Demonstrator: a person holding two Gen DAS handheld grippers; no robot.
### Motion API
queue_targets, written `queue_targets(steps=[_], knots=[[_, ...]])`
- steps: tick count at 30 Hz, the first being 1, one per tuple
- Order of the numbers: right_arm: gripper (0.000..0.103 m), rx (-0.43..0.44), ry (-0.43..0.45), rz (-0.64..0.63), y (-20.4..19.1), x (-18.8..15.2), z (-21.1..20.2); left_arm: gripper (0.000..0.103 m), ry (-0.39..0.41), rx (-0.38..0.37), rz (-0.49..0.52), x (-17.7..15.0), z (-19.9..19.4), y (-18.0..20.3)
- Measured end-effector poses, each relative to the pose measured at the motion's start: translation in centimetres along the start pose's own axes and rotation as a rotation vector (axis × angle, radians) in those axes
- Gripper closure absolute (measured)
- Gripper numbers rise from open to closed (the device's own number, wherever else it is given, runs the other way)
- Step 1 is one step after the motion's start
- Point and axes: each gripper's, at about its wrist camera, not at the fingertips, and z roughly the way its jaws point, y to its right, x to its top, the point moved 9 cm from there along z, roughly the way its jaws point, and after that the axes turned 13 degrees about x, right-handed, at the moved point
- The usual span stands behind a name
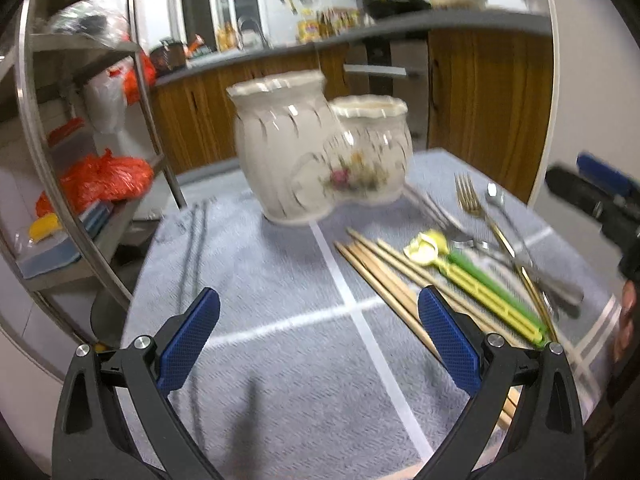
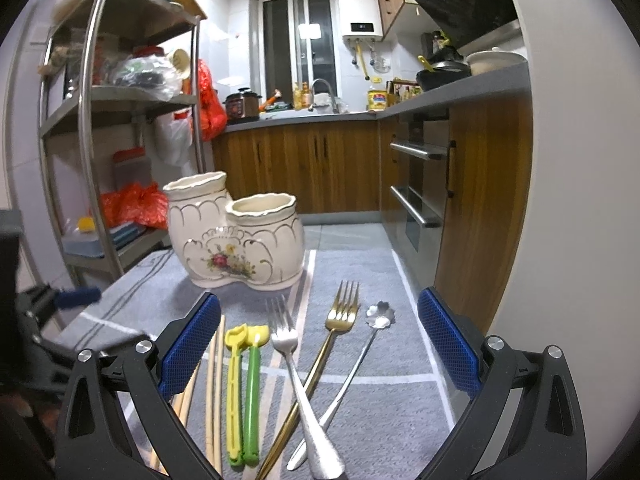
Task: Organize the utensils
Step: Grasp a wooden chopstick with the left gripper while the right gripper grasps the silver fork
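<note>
ceramic holder, utensils nr, prob untouched

My cream holder wears gold scallops and a pink flower; the grey cloth under it has white stripes.

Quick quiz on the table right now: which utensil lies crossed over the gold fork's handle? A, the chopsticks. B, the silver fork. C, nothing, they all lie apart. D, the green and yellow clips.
B: in the right wrist view the silver fork lies slantwise across the handle of the gold fork, while the chopsticks and clips lie off to the side.
</note>
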Motion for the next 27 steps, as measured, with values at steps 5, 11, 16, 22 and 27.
queue_targets(steps=[5, 11, 16, 22, 27], knots=[[0.005, 0.011, 0.014, 0.011, 0.3, 0.7, -0.7, 0.006, -0.107, -0.024, 0.004, -1.0, 0.8, 1.2], [0.005, 0.019, 0.026, 0.026, 0.6, 1.2, -1.2, 0.01, -0.155, 0.038, 0.053, -1.9, 1.0, 2.1], [0.005, 0.023, 0.036, 0.04, 0.9, 1.5, -1.7, 0.012, -0.165, 0.082, 0.069, -1.8, 0.7, 2.2], [0.005, 0.014, 0.044, 0.059, 1.6, 1.8, -2.4, 0.019, -0.207, 0.094, 0.052, -1.7, 0.4, 2.3], [0.005, 0.011, 0.048, 0.071, 2.0, 1.9, -2.7, 0.02, -0.22, 0.111, 0.046, -1.8, 0.2, 2.3]])
